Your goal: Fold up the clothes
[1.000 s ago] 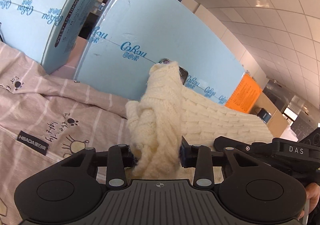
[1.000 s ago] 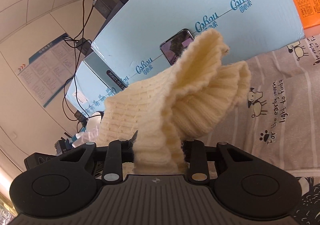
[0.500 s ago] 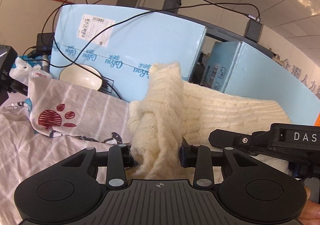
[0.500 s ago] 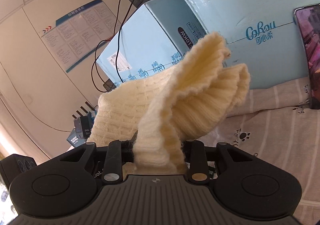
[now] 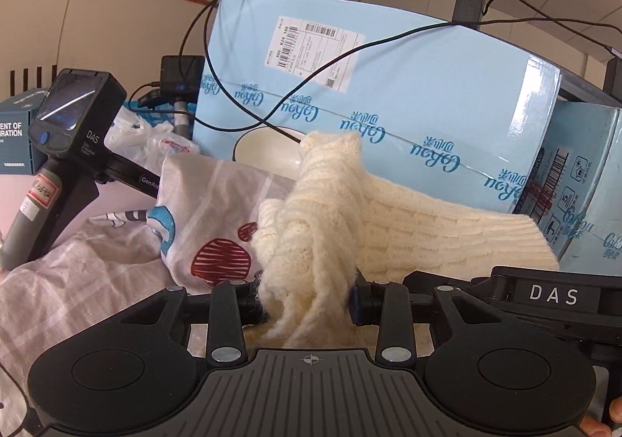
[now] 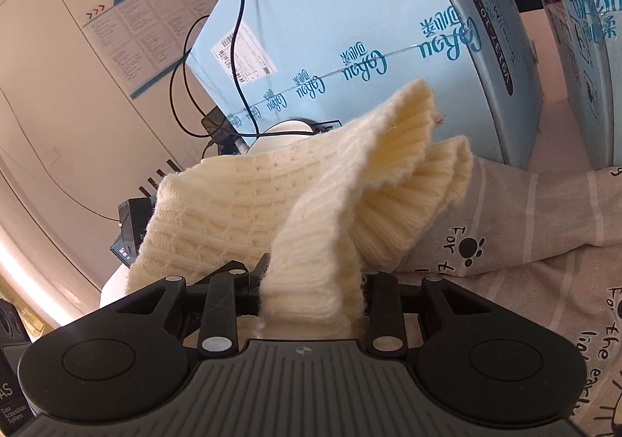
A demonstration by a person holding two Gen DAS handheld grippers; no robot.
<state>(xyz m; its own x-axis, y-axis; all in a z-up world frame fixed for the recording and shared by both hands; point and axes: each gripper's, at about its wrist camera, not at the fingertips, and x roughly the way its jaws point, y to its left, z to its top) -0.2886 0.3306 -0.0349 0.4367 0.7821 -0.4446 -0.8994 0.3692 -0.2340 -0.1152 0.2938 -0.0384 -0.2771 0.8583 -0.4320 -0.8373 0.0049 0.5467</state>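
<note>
A cream cable-knit sweater (image 5: 392, 227) hangs stretched between my two grippers, above the bed. My left gripper (image 5: 309, 305) is shut on a bunched edge of it. The knit stands up between the fingers and hides the pads. My right gripper (image 6: 311, 297) is shut on the ribbed hem (image 6: 392, 180), which fans out ahead of it. The right gripper's black body (image 5: 544, 295) shows at the right of the left wrist view, close beside my left gripper.
Blue cardboard boxes (image 5: 388, 87) stand close behind, with black cables (image 5: 241, 48) over them and a white bowl (image 5: 268, 149) in front. Printed pink-grey bedding (image 6: 525, 242) lies below. A black handheld device (image 5: 66, 126) stands at the left. A folded printed cloth (image 5: 210, 211) lies nearby.
Both grippers have swung left with the sweater still held. The view has shifted from the right-hand boxes and phone to the labelled box, bowl and handheld device.
</note>
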